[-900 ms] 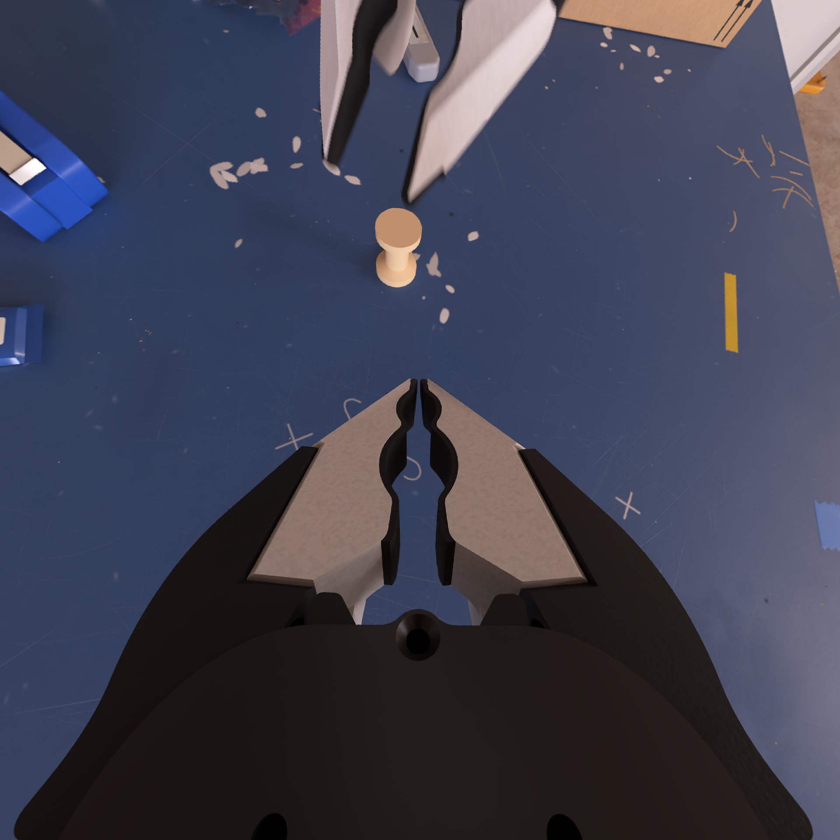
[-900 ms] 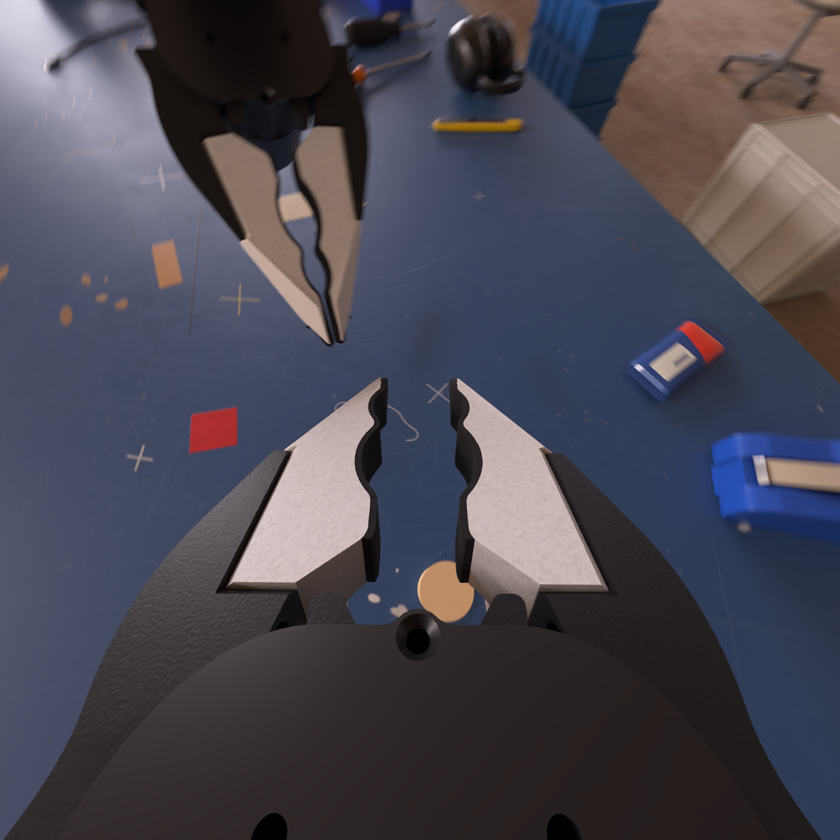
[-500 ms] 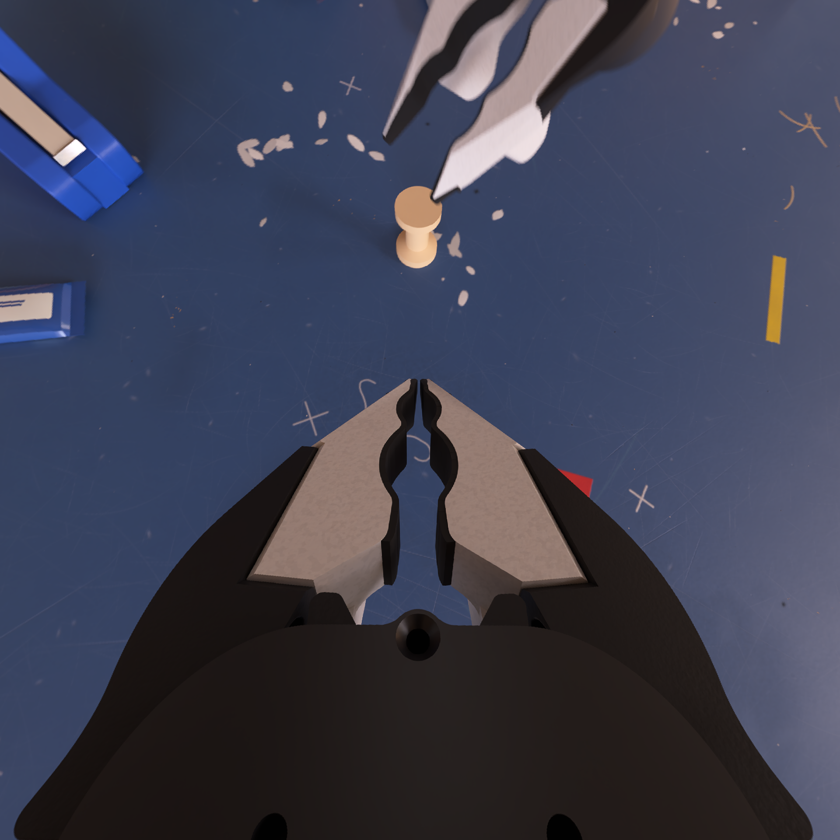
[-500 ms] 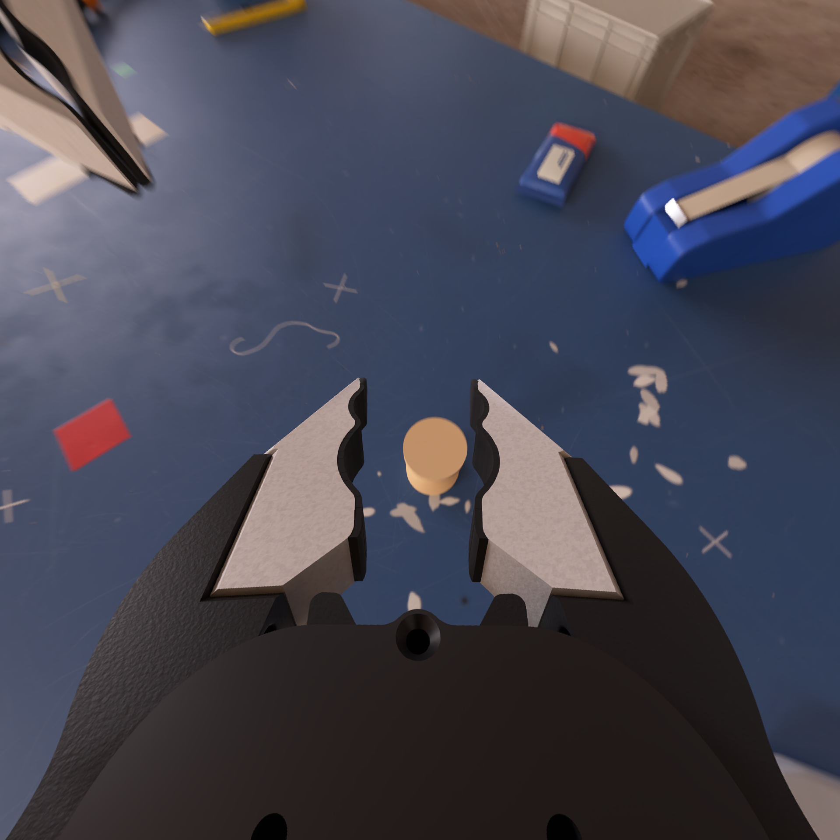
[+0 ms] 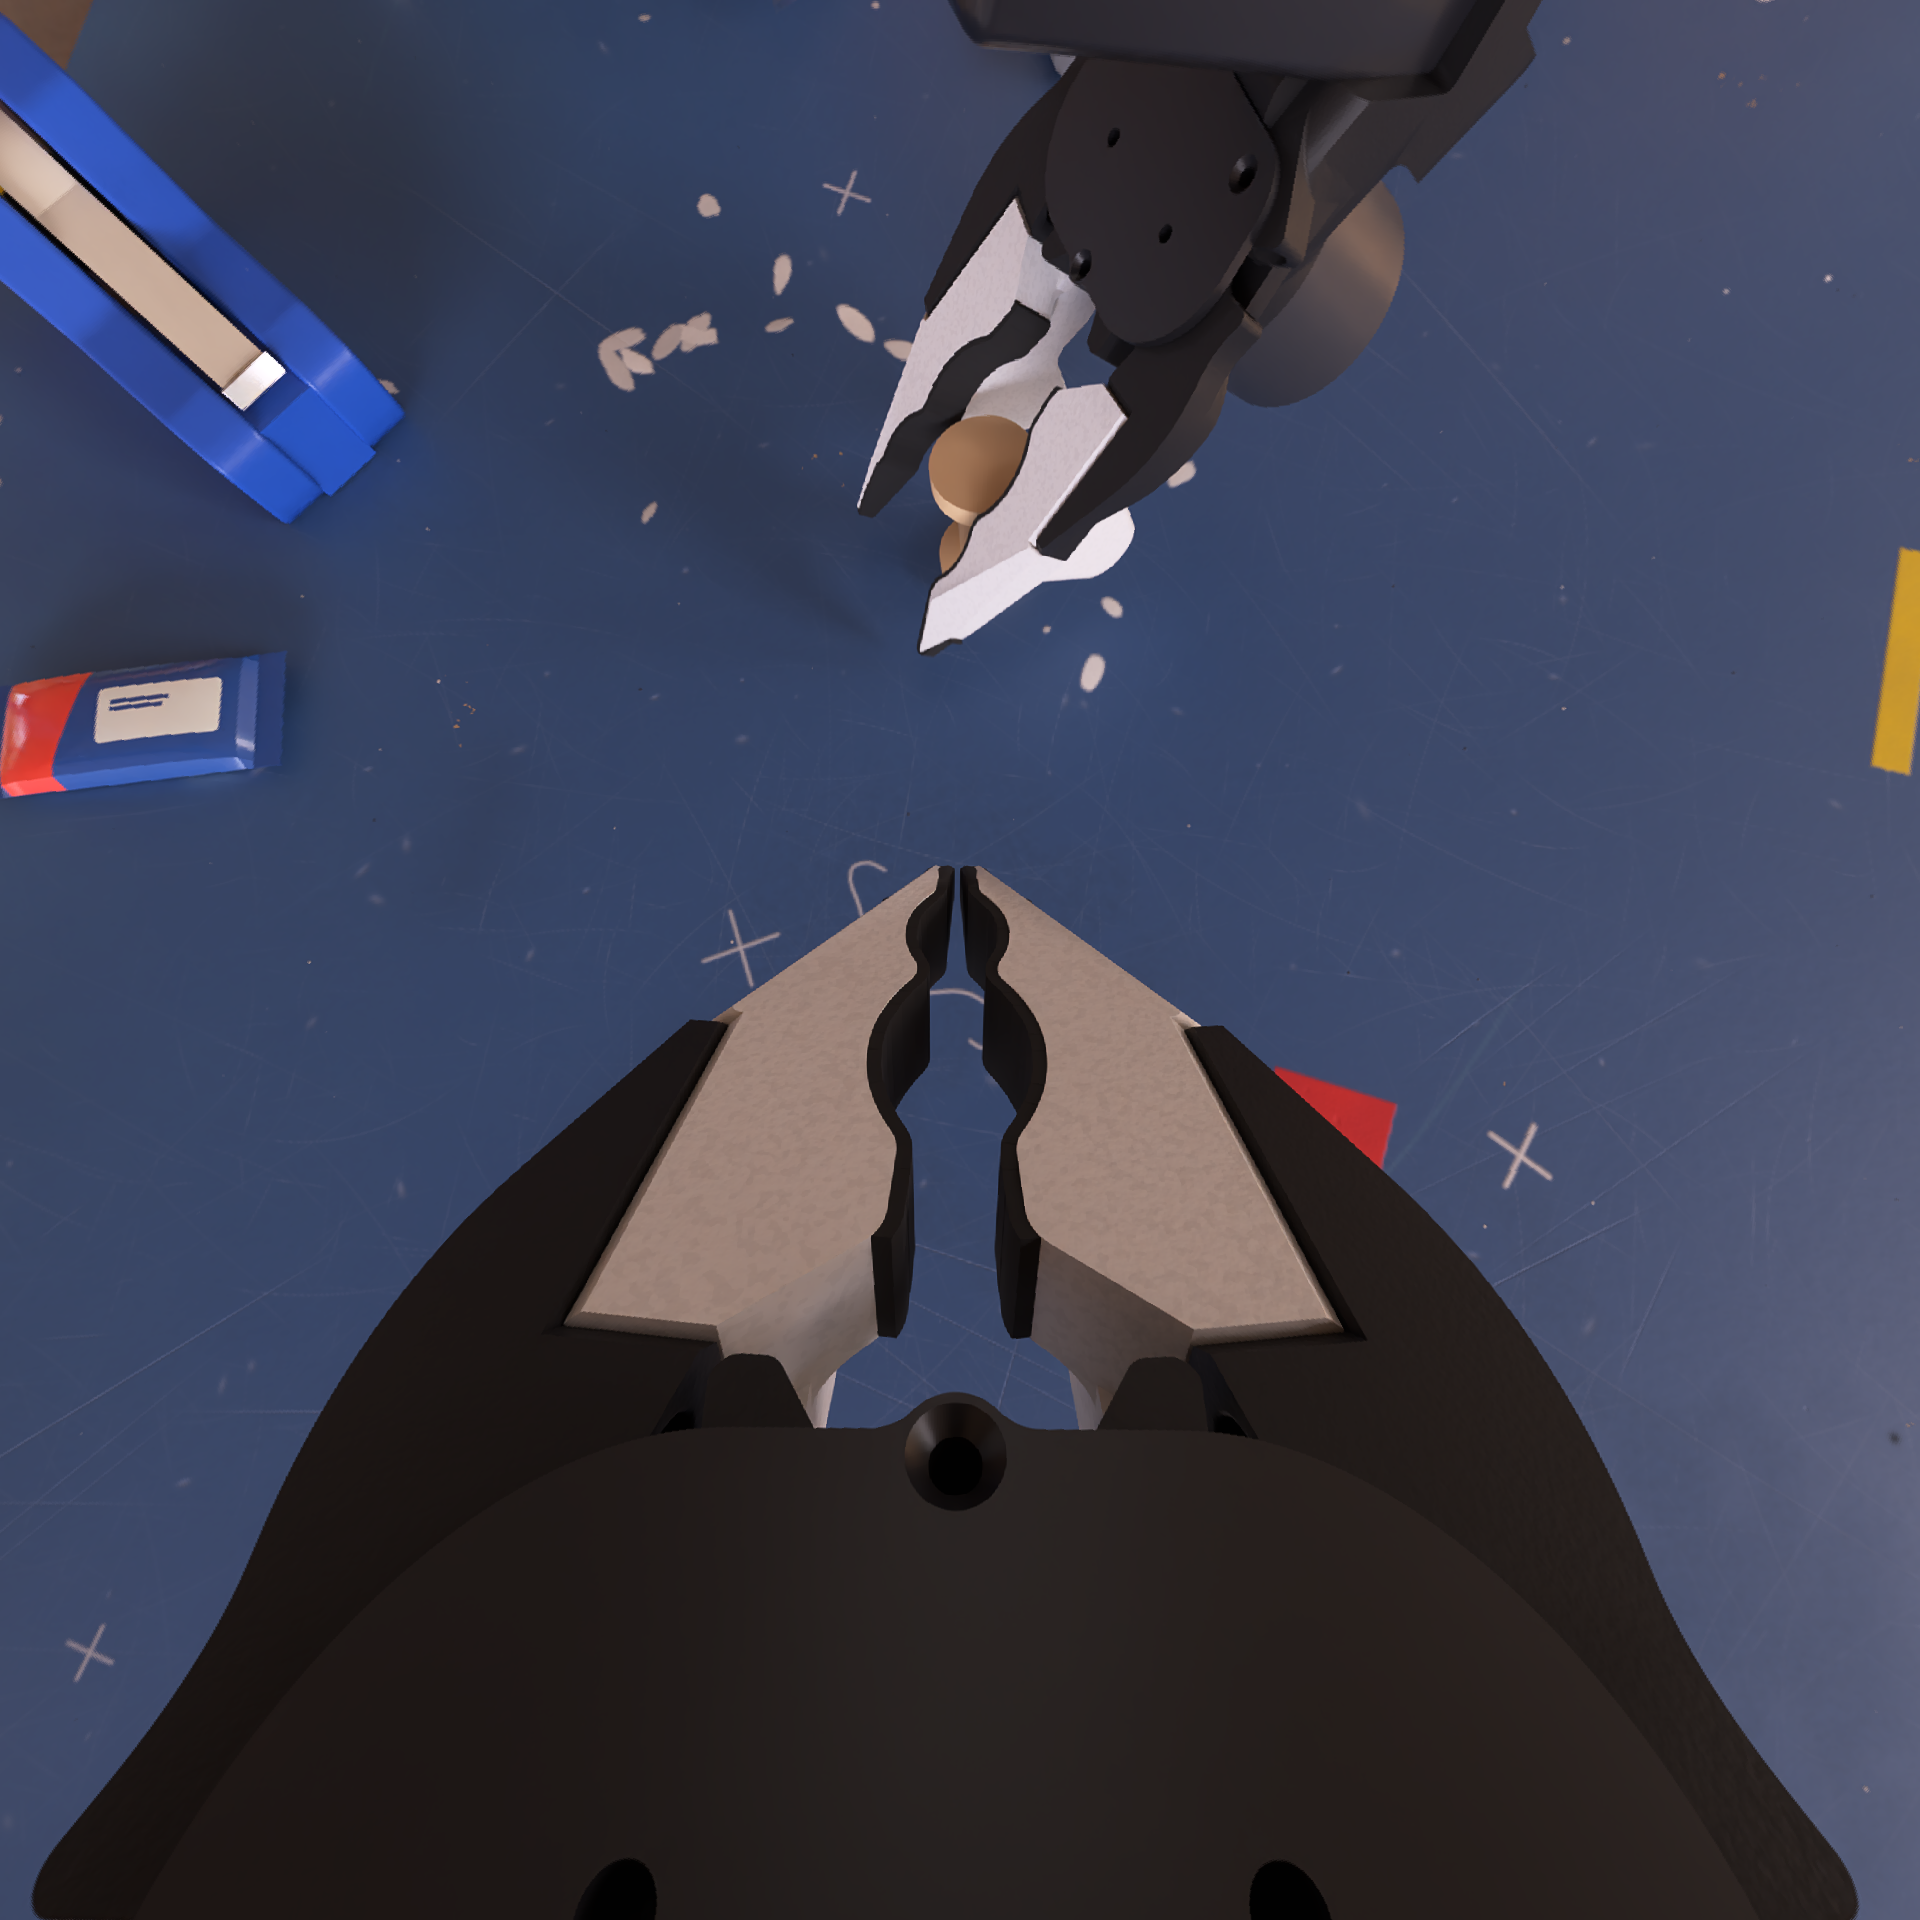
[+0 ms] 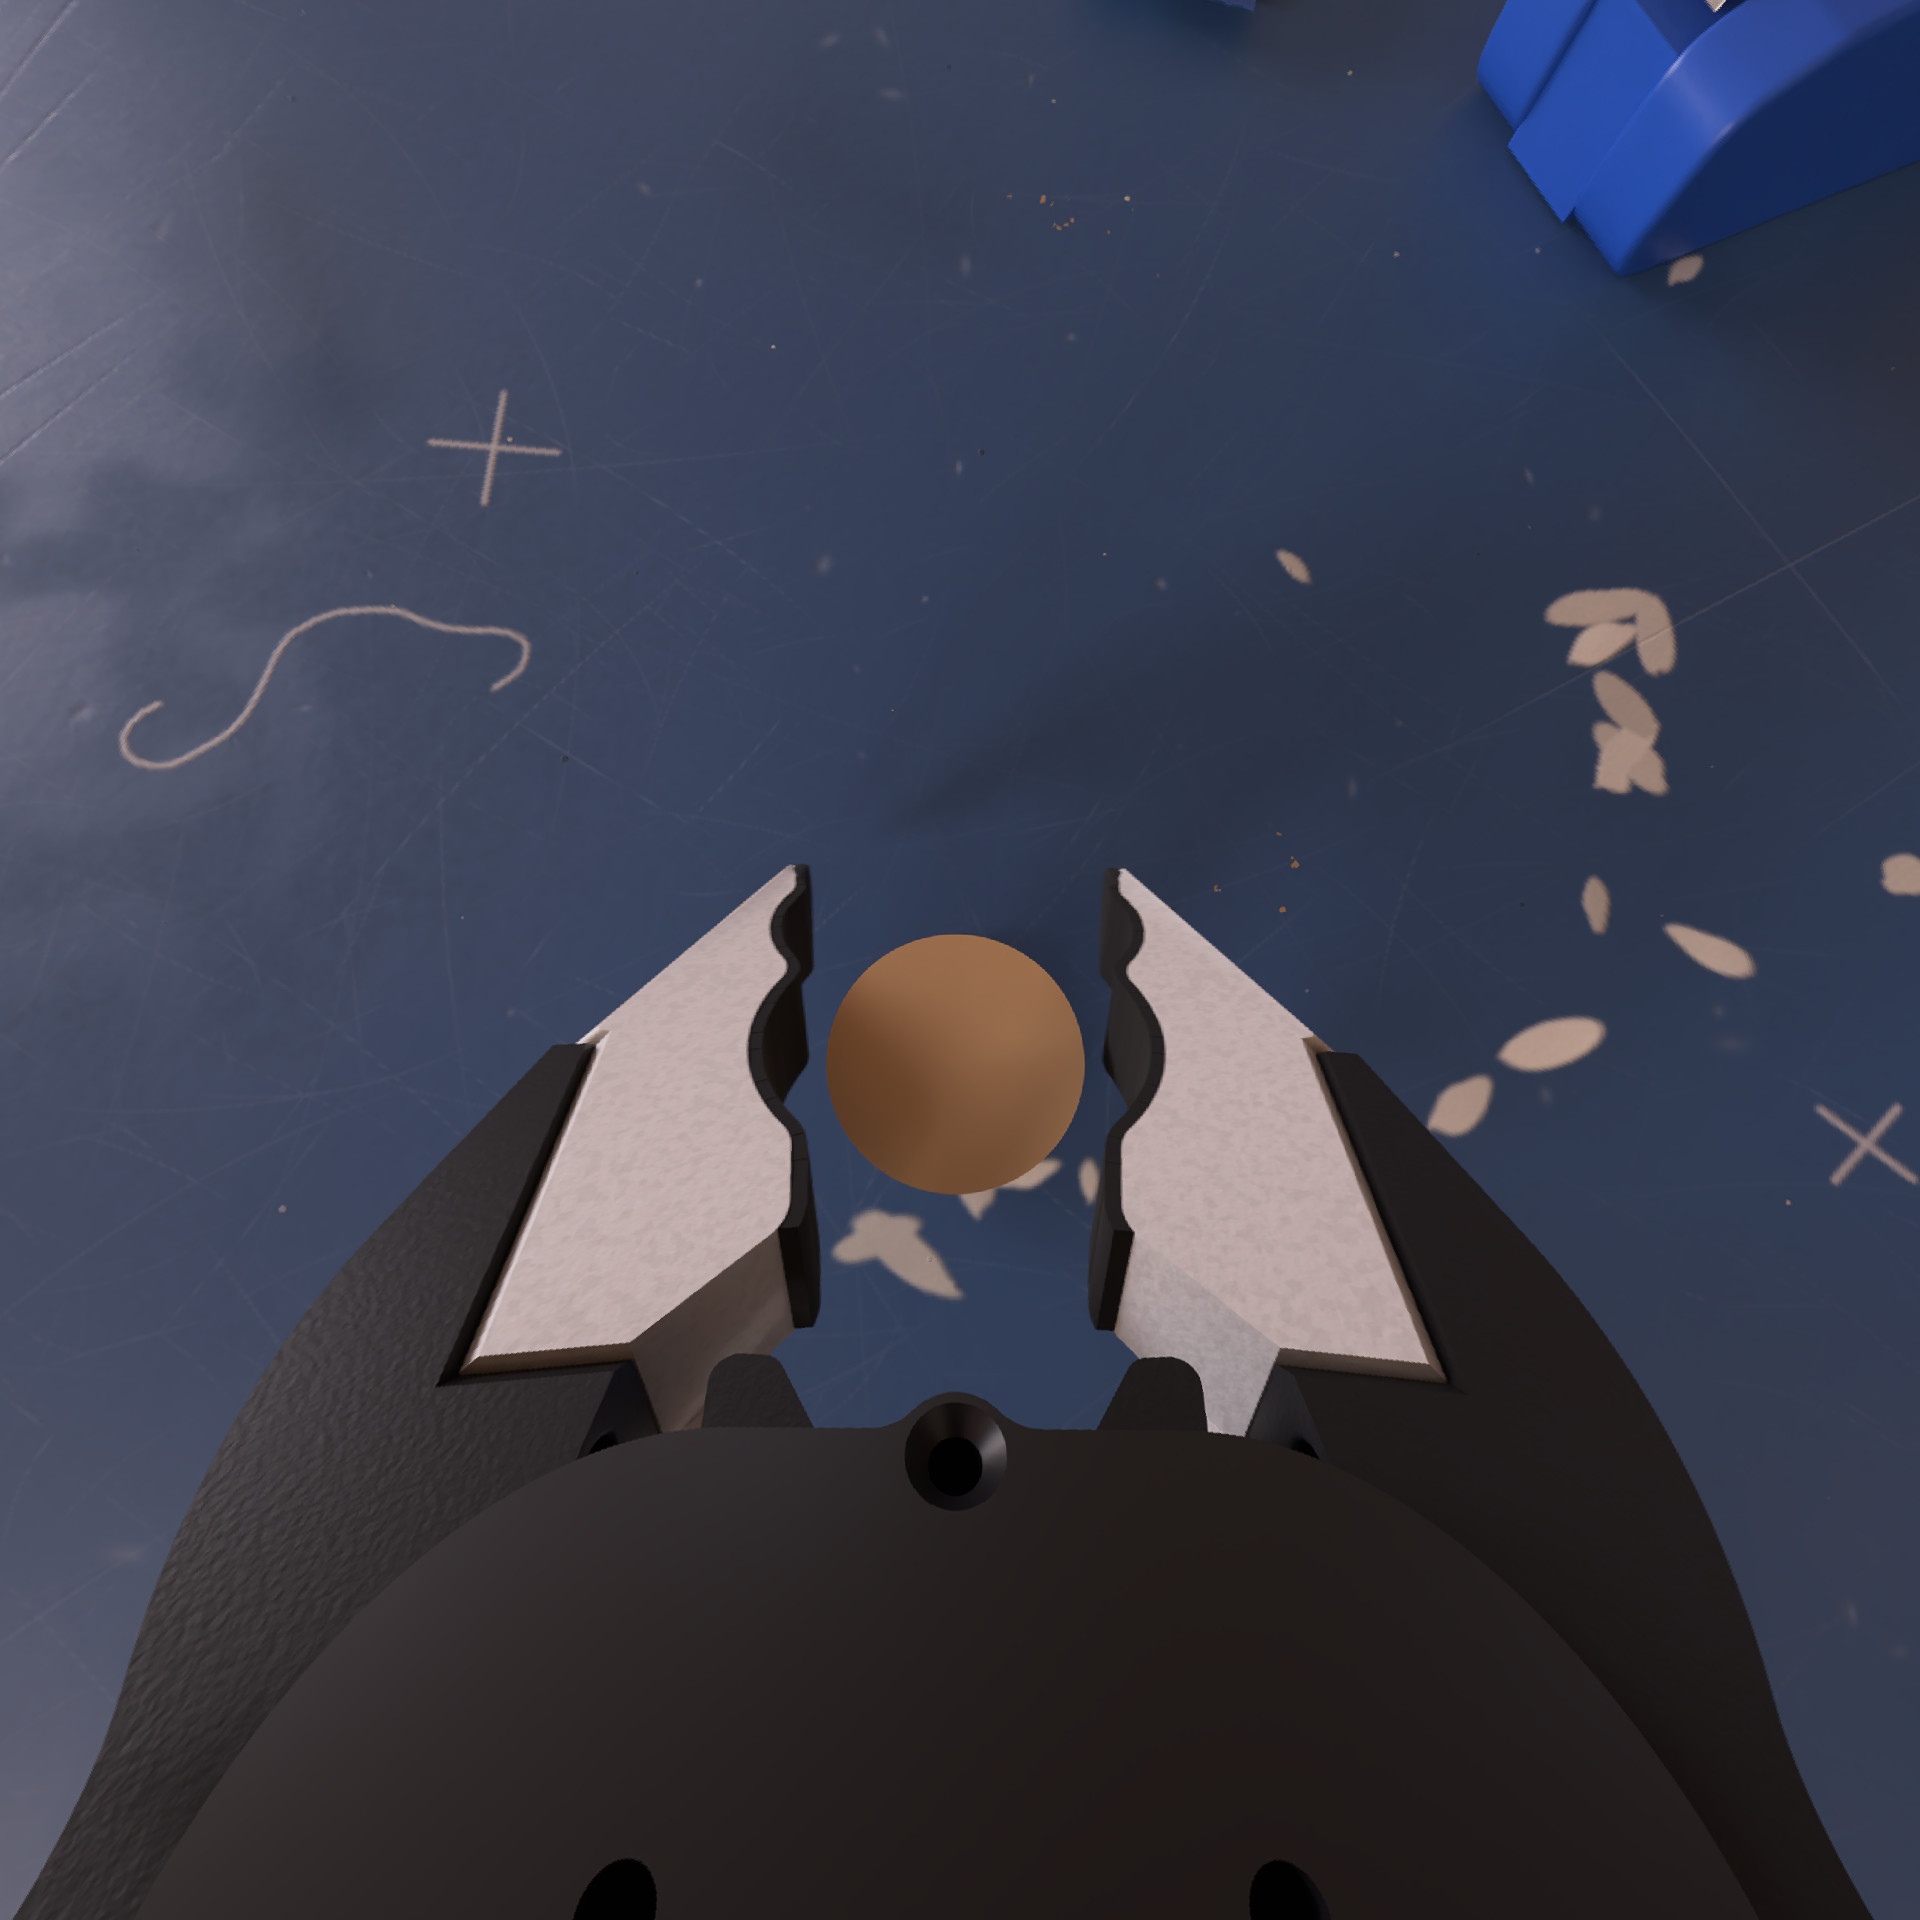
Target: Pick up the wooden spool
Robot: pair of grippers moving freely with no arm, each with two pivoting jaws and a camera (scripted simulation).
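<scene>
The wooden spool (image 6: 954,1062) stands upright on the blue table (image 6: 935,520). In the right wrist view I look down on its round top. My right gripper (image 6: 956,873) is open and straddles the spool, with a small gap on each side. In the left wrist view the spool (image 5: 971,468) shows between the right gripper's (image 5: 899,577) pale fingers, its lower part partly hidden. My left gripper (image 5: 954,873) is shut and empty, hovering over the table well short of the spool.
A blue tape dispenser (image 5: 187,312) lies at the left and also shows in the right wrist view (image 6: 1714,135). A small blue and red box (image 5: 145,722) lies left. Wood chips (image 6: 1621,686) are scattered around the spool. A yellow strip (image 5: 1896,665) marks the right.
My right gripper has come down over the spool, which now sits deeper between its open fingers. My left gripper stays shut and has drawn slightly away from the spool.
</scene>
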